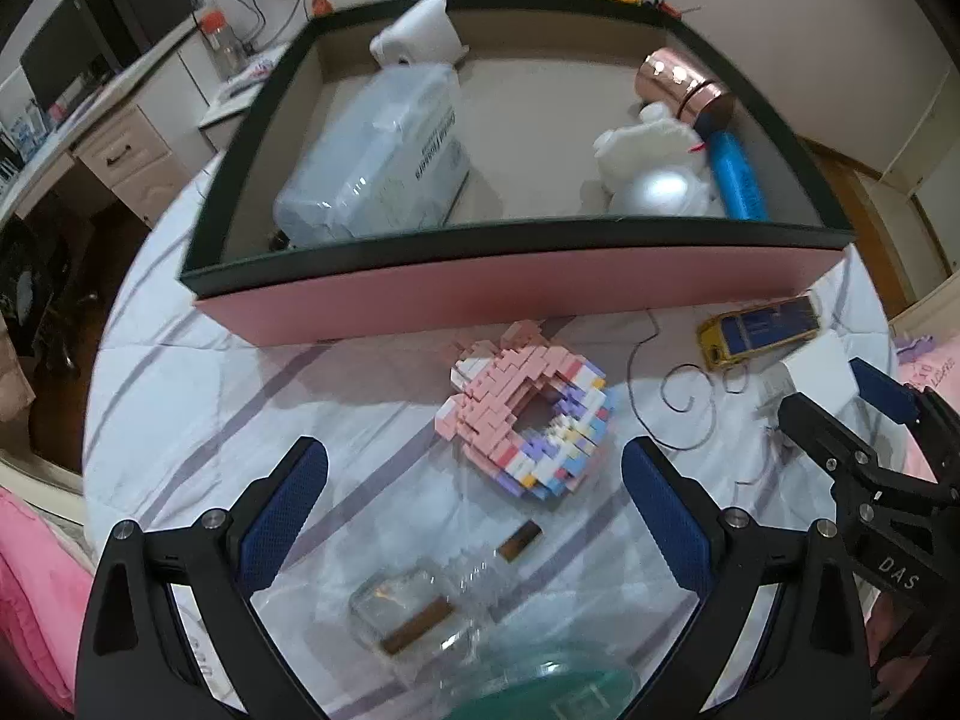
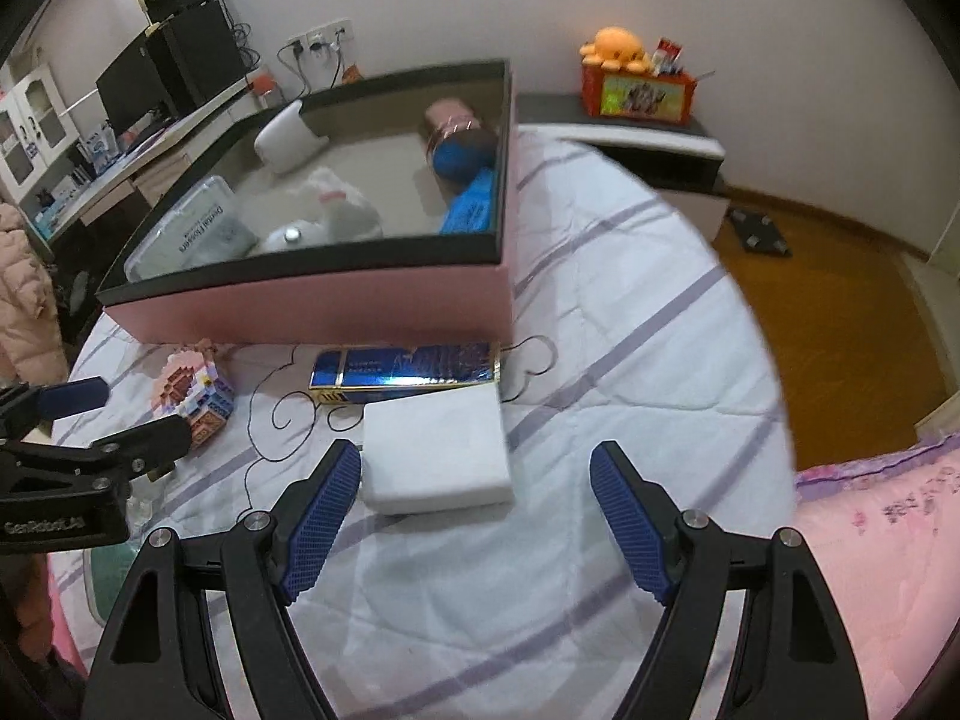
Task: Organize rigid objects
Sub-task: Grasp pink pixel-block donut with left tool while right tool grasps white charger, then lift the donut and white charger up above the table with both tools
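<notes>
Between my left jaws, which stand wide apart and hold nothing, lies the pink brick-built ring, just ahead of the pads and flat on the bed; I judge I am lined up to close on it because it is the nearest loose rigid piece. Nearer to me than those pads sits a clear plastic packet with brown sticks inside. Ahead of my right jaws, also fully spread and empty, rests the white flat box, its near left corner almost touching the left pad, and beyond it the blue and gold pack lies against the front wall of the pink box. That box waits past both pairs of jaws, open on top, already keeping a clear case, a white plush, a copper cup and a blue tube, so I take it for the collecting place. Everything stands on a white quilt with lilac stripes; a desk with monitors and speakers lines the far left wall, and wooden floor shows to the right.
</notes>
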